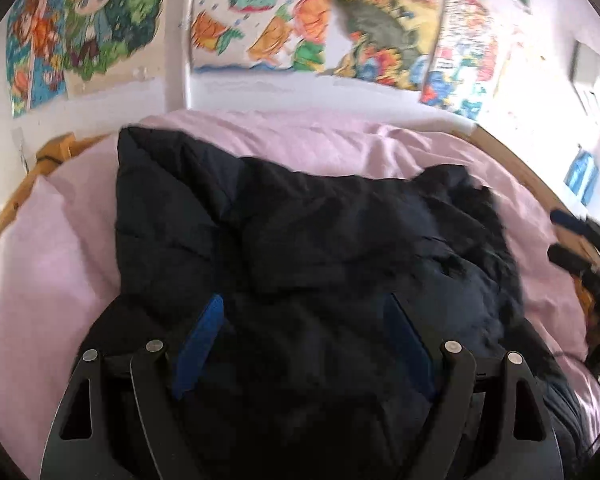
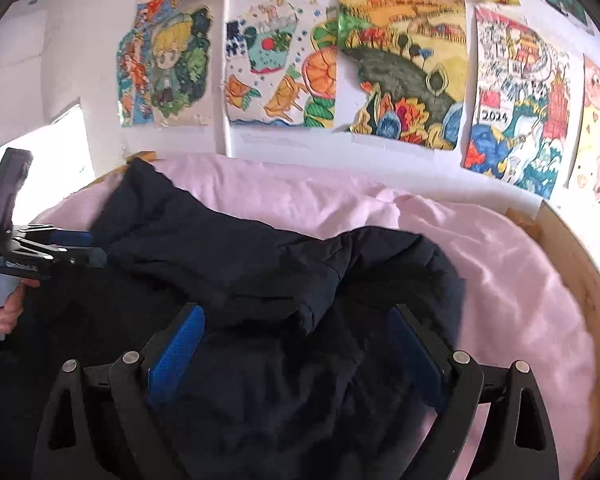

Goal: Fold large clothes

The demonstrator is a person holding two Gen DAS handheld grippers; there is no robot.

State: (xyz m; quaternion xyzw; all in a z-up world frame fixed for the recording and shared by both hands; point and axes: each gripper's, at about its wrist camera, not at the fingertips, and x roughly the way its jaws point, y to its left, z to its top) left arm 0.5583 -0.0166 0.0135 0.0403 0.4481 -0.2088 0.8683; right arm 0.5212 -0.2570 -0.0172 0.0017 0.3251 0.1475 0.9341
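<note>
A large dark navy padded jacket point(image 1: 300, 240) lies crumpled on a bed with a pink sheet point(image 1: 300, 140). My left gripper point(image 1: 304, 320) is open, its blue-padded fingers point(image 1: 202, 340) spread just above the jacket's near part. My right gripper point(image 2: 296, 332) is open too, hovering over the jacket point(image 2: 220, 256) near a folded-over flap. The right gripper shows at the right edge of the left wrist view point(image 1: 568, 240). The left gripper shows at the left edge of the right wrist view point(image 2: 60, 248), with fingers of a hand under it.
The bed has a wooden frame point(image 2: 572, 264) along the right and a wooden headboard corner point(image 1: 56, 148) at the left. Colourful drawings point(image 2: 400, 68) cover the white wall behind the bed. Pink sheet point(image 2: 500, 264) lies bare to the right of the jacket.
</note>
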